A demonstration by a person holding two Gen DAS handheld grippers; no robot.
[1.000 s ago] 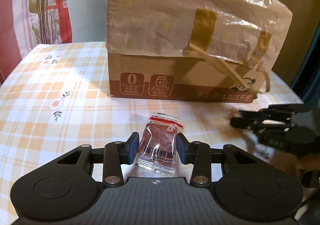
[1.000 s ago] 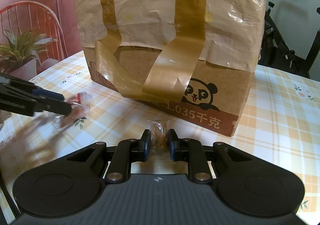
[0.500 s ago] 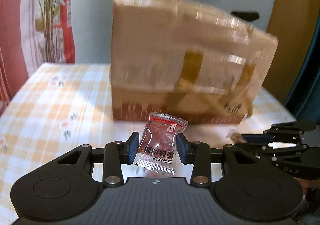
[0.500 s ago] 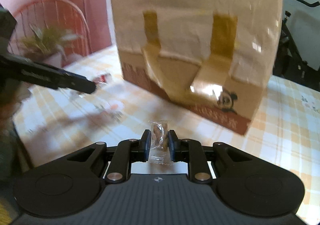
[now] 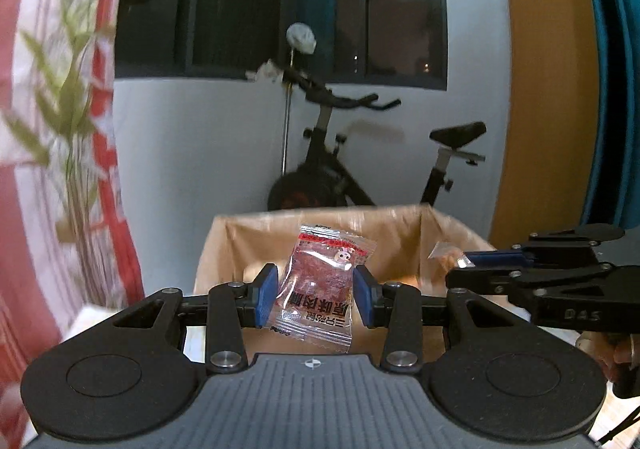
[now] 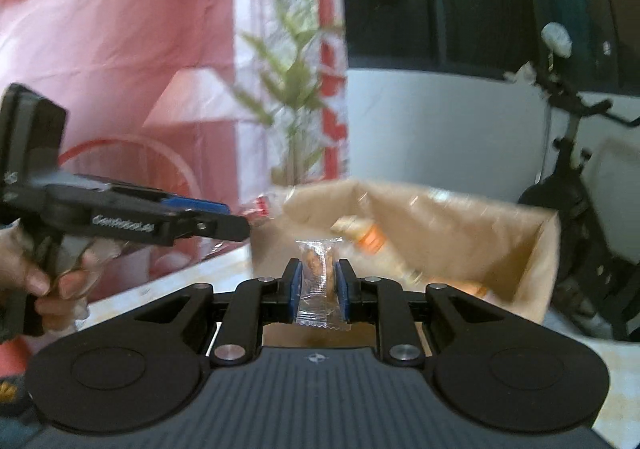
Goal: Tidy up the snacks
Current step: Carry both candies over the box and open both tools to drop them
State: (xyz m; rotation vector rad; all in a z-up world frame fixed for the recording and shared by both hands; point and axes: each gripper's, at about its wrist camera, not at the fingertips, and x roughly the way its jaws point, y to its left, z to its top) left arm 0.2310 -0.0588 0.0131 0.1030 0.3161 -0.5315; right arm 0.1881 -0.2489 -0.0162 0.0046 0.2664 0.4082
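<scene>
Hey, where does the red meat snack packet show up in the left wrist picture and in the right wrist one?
Left wrist: red snack packet at lower centre, clamped in the left gripper.
Right wrist: only a blurred red and clear edge at the left gripper's tip, left of centre.
Shared landmark: the open cardboard box.

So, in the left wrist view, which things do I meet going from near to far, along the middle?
left gripper → red snack packet held between its pads → open cardboard box → exercise bike → dark window.
</scene>
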